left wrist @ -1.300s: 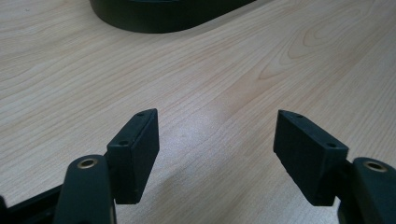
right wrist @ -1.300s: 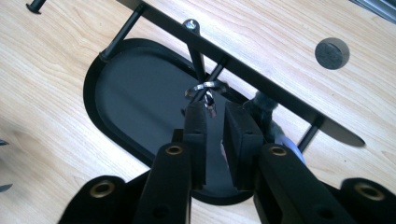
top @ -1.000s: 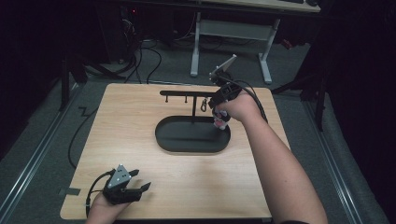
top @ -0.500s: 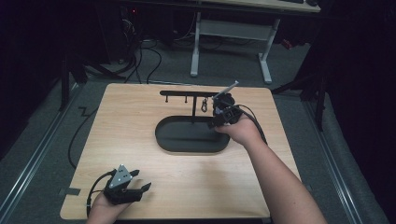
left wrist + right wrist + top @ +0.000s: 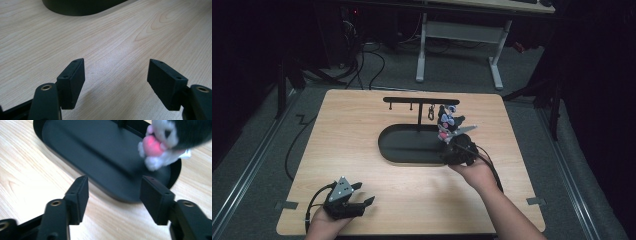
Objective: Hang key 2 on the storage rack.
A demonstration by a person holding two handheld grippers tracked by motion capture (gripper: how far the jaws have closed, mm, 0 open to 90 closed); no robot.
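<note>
Your forearms came in bare, no sleeves on them; each hand carried a black two-jaw gripper, the left gripper (image 5: 343,202) topped by a grey three-cornered plate, the right gripper (image 5: 458,149) rounder in body, and a black cable trailed from each. Up close, the jaws were flat black blocks with small screw holes; brass-coloured rivets sat in their arms.
</note>
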